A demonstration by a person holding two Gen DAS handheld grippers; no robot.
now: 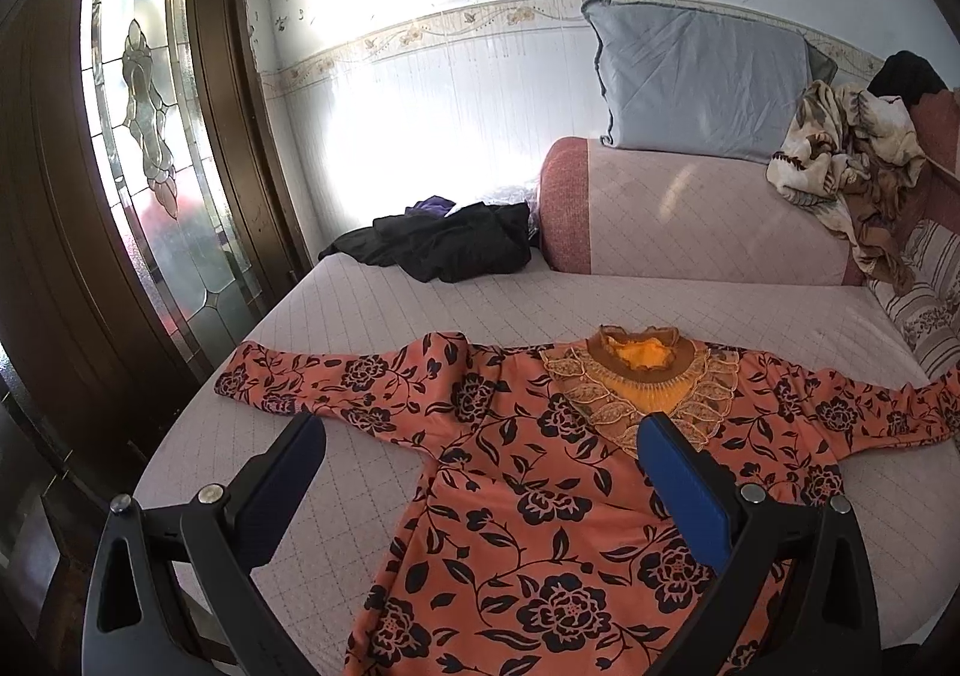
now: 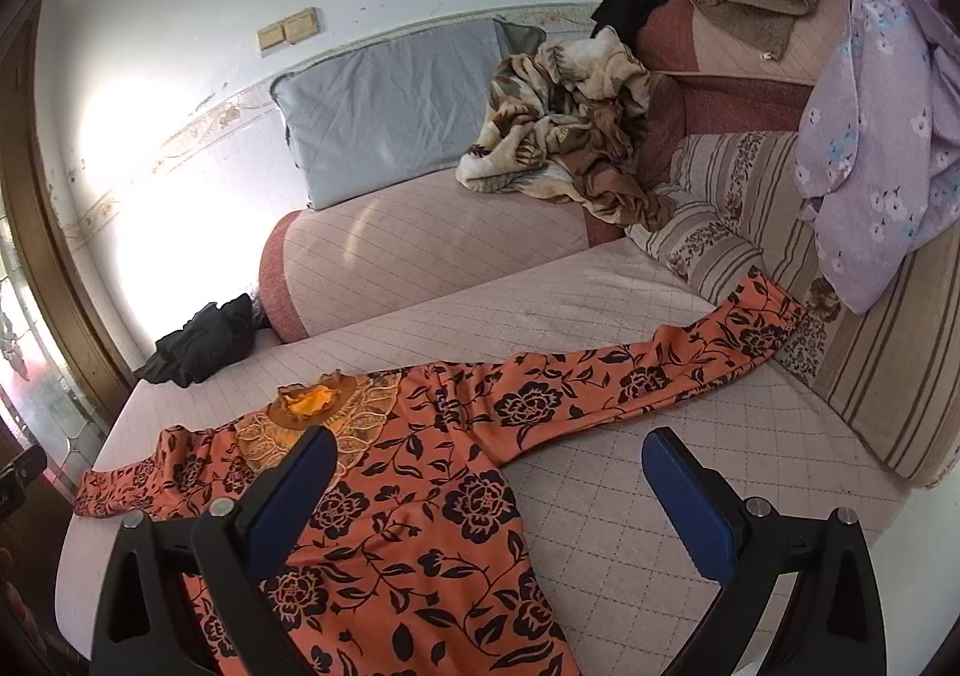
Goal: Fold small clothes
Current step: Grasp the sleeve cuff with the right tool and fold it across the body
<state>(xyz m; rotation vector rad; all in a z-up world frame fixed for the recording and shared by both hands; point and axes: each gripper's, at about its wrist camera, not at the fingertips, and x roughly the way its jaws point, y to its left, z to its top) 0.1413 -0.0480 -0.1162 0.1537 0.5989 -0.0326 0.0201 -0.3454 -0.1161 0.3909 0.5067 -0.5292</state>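
An orange long-sleeved top with a black flower print [image 1: 516, 472] lies flat and face up on the pink quilted sofa seat [image 1: 372, 310], sleeves spread to both sides, lace collar [image 1: 639, 370] toward the armrest. My left gripper [image 1: 480, 436] is open and empty, hovering above the top's left side near the armpit. In the right wrist view the same top [image 2: 432, 496] lies spread out, its right sleeve [image 2: 660, 370] reaching the striped cushion. My right gripper [image 2: 489, 451] is open and empty above the top's right side, below that sleeve.
A black garment pile [image 1: 456, 247] lies at the seat's far end by the armrest [image 1: 690, 208]. A grey pillow [image 1: 702, 76] and a crumpled beige blanket [image 1: 852, 166] sit above it. Striped cushions [image 2: 750, 208] and a lilac floral cloth [image 2: 876, 136] line the right. A glass-paned door [image 1: 138, 136] stands left.
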